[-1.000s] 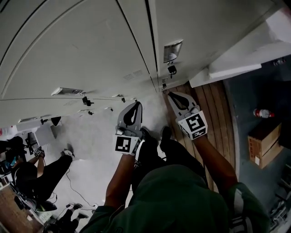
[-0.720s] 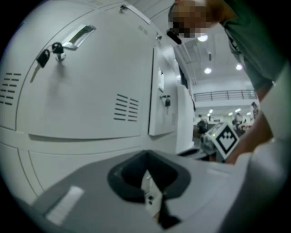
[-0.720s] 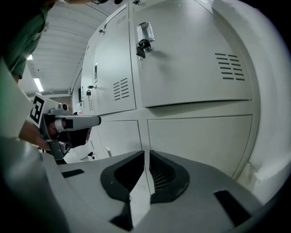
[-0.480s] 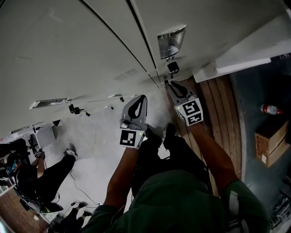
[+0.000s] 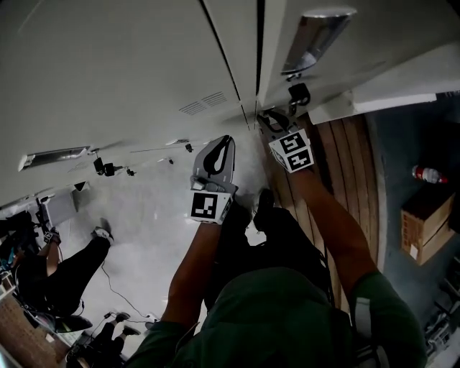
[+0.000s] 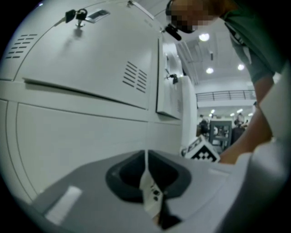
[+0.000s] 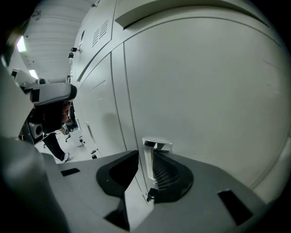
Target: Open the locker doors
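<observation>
Pale grey locker doors (image 5: 144, 65) fill the top of the head view. One door (image 5: 374, 18) carries a chrome handle (image 5: 316, 39) with a keyed lock (image 5: 297, 92) below it. A dark gap (image 5: 259, 43) runs along its left edge. My right gripper (image 5: 263, 115) has its tips at that edge, just below the lock, jaws together; whether they pinch the edge is hidden. In the right gripper view the handle (image 7: 157, 145) sits just past the tips (image 7: 146, 144). My left gripper (image 5: 224, 139) hangs shut and empty, short of a vented door (image 6: 136, 77).
A white panel (image 5: 402, 79) juts out to the right of the lockers above a wooden floor strip (image 5: 338, 165). A cardboard box (image 5: 424, 223) and a bottle (image 5: 425, 173) lie far right. A person (image 5: 65, 273) sits on the floor at left. Keys hang in lower locks (image 5: 104, 167).
My right gripper has risen to the edge of the door with the handle. That door looks nearer and the gap beside it wider. The left gripper rose slightly.
</observation>
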A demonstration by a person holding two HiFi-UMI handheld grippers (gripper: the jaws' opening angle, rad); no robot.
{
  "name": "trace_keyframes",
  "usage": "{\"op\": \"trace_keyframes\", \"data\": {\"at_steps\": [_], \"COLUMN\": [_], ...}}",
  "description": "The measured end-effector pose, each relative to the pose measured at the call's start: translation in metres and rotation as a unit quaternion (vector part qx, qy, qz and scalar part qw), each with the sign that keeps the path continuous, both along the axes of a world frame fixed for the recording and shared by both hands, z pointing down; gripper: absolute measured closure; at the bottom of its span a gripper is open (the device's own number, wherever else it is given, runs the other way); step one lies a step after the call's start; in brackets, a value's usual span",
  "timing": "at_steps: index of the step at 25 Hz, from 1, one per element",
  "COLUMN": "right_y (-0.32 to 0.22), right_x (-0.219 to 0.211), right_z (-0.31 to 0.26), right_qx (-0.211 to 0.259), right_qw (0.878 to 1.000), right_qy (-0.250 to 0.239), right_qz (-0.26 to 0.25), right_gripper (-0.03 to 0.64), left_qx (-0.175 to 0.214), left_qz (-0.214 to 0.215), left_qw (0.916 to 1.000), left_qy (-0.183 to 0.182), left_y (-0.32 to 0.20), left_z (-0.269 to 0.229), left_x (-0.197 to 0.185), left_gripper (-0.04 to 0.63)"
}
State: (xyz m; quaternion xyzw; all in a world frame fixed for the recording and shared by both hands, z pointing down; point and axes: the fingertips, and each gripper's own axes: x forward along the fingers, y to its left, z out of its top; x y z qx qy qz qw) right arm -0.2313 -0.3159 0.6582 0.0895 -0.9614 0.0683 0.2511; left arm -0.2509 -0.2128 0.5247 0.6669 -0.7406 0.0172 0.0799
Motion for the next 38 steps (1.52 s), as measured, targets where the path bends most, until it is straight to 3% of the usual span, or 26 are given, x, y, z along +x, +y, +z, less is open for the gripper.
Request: {"op": "trace_keyframes", "data": {"at_steps": [5,12,19,28,38], "right_y": [0.002,0.019,0.037,0.049,0.042], "right_x": [-0.003,0.025,0.073,0.130,0.211], "right_z": [0.002,0.001,0.003,0.003,-0.003], "right_qx": [0.018,0.014,-0.005,-0.017,-0.035], "right_qw": [1.000,1.000,0.997,0.992,0.969], "right_qy": [-0.006,-0.015,-0.025,-0.003,0.027], "right_qz": [0.003,0.022,0.078,0.123,0.243], "right_gripper": [0.531,0.545,0.565,0.565,0.565], "left_qx": [-0.016,-0.023,-0.029,-0.034,-0.044], "left_qz": [0.001,0.024,0.071,0.147,0.212], "left_qw": [0.9999,0.9994,0.9969,0.9884,0.9756], "left_qy": [-0.005,0.006,0.014,0.015,0.035], "left_y": [0.005,-0.004,-0.036,-0.056,-0.065], "left_z": [0.017,0.032,0.044,0.036,0.027], "left_x": [-0.007,0.009,0.047,0.111,0.188], "left_gripper": [0.584,0.584,0.584,0.588,0.588]}}
